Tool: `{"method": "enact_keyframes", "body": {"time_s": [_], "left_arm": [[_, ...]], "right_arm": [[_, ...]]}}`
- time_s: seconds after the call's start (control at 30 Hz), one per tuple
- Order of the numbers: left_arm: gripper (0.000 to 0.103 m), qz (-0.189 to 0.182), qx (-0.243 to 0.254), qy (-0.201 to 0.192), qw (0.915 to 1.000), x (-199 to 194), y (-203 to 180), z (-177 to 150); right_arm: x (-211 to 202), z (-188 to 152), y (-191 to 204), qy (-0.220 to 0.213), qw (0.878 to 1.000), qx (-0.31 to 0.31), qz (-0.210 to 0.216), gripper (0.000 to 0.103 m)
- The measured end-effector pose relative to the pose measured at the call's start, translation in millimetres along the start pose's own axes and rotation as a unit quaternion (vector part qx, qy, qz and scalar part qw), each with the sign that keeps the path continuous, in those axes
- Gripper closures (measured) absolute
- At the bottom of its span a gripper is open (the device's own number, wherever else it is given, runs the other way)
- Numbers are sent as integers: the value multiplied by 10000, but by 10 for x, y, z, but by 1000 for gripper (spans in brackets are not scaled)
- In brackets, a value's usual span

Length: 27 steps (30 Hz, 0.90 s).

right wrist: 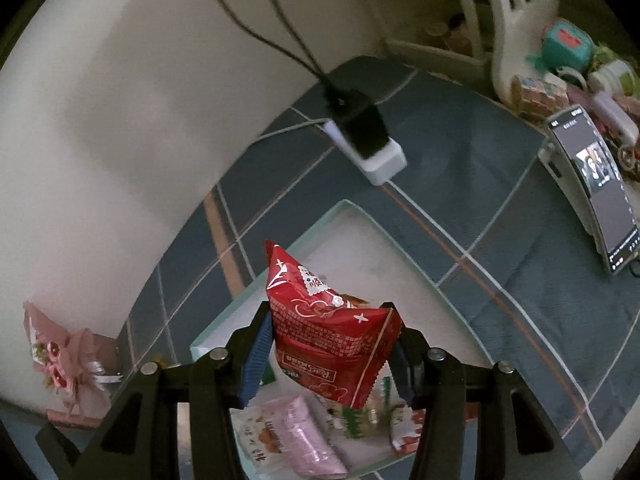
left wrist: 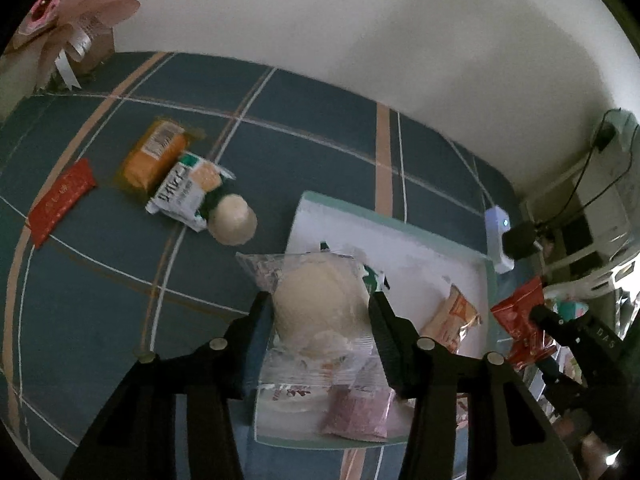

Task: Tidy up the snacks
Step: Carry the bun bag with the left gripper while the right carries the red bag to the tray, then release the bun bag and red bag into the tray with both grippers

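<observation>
The left gripper (left wrist: 320,312) clamps a clear-wrapped round bun (left wrist: 320,308) above the near-left part of the white tray (left wrist: 400,240). The right gripper (right wrist: 330,344) grips a red snack bag (right wrist: 332,332) over that tray's near end, where a pink packet (right wrist: 304,436) lies.

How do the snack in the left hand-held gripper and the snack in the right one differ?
The round pale bun sits in a clear wrapper; the red snack bag is opaque and printed. The bun is domed; the bag is flat and angular. Each is gripped between a hand-held gripper's fingers above the white tray.
</observation>
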<state>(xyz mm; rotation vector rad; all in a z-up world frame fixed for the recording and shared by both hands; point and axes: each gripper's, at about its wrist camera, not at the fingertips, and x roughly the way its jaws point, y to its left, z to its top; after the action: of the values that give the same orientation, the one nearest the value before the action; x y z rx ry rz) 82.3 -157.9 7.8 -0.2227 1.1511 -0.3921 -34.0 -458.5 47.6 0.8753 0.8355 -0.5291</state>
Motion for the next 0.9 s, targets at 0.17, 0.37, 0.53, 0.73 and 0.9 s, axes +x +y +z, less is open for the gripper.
{"method": "enact_keyframes", "body": {"time_s": [0.17,0.37,0.53,0.73,0.9], "left_arm": [[52,75,-19,135,9999,110,11,-41],[52,172,7,287,9994,244,5,-73],[53,162,125,328,9993,297,-60,-102],[53,145,358,395,9985,359,-195,-167],[53,179,556,427,9974,403,-297,-211]], "right_arm": [[129,11,-137,169,9997,171,-92,48],[267,-39,-301,232,9981,438,-364,48],[411,-86,-367,378,9972,527,-372,47],[504,-147,-355,520,9969,510,-288,47],[591,-194,-375,688,9958,533,-296,47]]}}
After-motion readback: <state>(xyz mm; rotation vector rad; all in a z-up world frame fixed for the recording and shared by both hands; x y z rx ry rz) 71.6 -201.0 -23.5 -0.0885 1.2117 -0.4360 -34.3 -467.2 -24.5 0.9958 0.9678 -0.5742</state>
